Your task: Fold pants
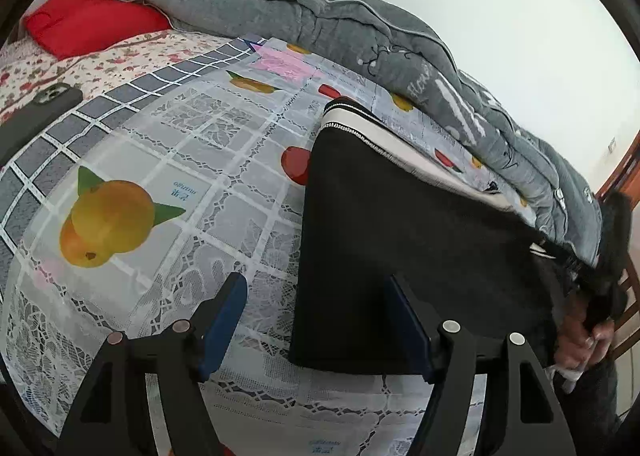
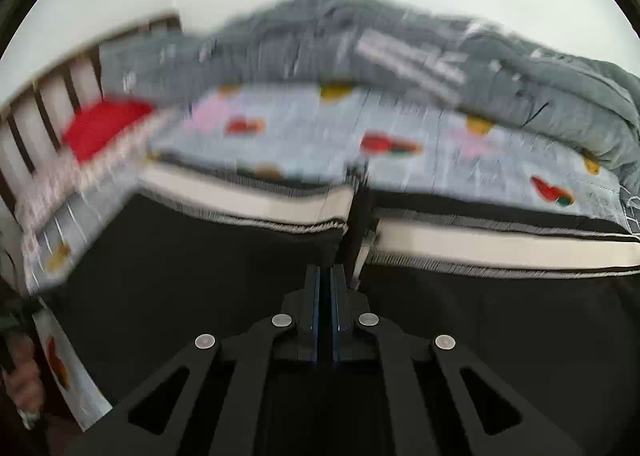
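Note:
Black pants (image 1: 400,240) with a white side stripe lie on the fruit-print cloth on the bed. In the left wrist view my left gripper (image 1: 316,320) is open and empty; its right finger (image 1: 408,324) is over the pants' near edge and its left finger is over the cloth. In the blurred right wrist view my right gripper (image 2: 326,296) has its jaws pressed together over the black pants (image 2: 180,276). Both white-striped legs (image 2: 500,246) stretch left and right ahead of it. Whether fabric is pinched between the pads I cannot tell.
A grey quilt (image 1: 320,12) is bunched along the far side of the bed. A red pillow (image 1: 92,20) and a dark phone (image 1: 36,116) lie at the far left. The fruit-print cloth (image 1: 160,176) covers the mattress. Wooden headboard slats (image 2: 48,104) stand at the left.

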`<action>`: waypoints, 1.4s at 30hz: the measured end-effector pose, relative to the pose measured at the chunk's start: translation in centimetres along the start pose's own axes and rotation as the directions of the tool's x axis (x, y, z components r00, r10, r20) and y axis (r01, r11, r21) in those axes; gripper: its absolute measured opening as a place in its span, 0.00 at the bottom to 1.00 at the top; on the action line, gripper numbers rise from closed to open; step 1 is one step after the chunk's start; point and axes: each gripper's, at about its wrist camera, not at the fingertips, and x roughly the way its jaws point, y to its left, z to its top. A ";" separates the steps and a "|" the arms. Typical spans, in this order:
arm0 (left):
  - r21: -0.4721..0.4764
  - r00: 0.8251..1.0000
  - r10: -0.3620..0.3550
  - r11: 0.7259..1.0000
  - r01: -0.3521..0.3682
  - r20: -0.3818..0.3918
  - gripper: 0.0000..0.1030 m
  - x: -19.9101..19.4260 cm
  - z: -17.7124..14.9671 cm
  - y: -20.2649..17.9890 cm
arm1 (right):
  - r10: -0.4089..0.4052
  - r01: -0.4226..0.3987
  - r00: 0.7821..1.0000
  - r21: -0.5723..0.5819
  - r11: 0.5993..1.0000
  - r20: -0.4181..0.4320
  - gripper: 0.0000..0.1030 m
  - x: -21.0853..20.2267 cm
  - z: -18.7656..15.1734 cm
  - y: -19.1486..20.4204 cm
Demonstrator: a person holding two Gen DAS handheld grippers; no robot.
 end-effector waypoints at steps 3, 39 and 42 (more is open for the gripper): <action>-0.003 1.000 0.006 1.000 -0.006 -0.005 0.68 0.0 0.0 0.0 | 0.007 -0.004 0.999 0.065 0.998 -0.053 0.04 1.0 0.0 -1.0; -0.134 0.980 -0.199 0.971 0.196 -0.009 0.68 -0.2 -1.1 0.5 | 0.223 -0.199 0.969 0.200 0.959 -0.106 0.28 -5.5 -9.0 -0.9; -0.163 0.977 -0.213 0.964 0.209 -0.005 0.68 1.2 -0.4 0.2 | 0.167 -0.152 0.981 0.141 0.978 -0.096 0.30 -7.0 -8.7 -1.0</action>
